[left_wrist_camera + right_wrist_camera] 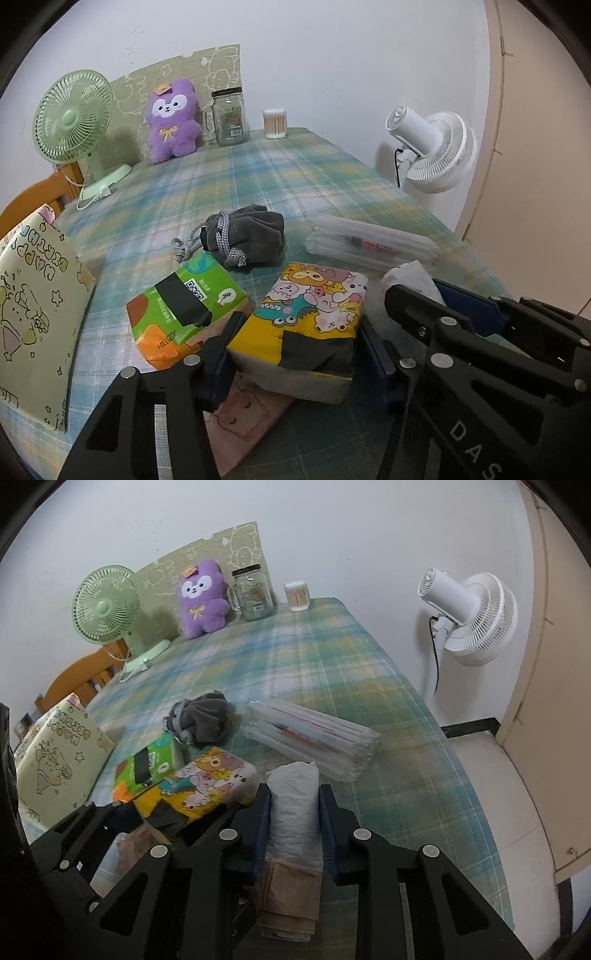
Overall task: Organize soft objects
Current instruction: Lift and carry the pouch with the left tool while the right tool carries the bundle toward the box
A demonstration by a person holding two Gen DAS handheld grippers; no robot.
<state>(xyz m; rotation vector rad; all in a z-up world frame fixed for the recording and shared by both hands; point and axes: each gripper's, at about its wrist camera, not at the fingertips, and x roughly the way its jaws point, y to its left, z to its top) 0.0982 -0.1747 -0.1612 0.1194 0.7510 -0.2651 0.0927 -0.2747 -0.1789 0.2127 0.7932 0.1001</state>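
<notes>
Plaid-covered table (295, 177), grey pouch (247, 236), green fan (74, 118)

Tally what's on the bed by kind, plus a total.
Tissue packs: 3, cartoon, green, white
Fans: 2, green, white
Plush toy: 1
Drawstring pouch: 1
Straw bundle: 1
Glass jar: 1
Cotton swab tub: 1
Gift bag: 1
Total: 11
</notes>
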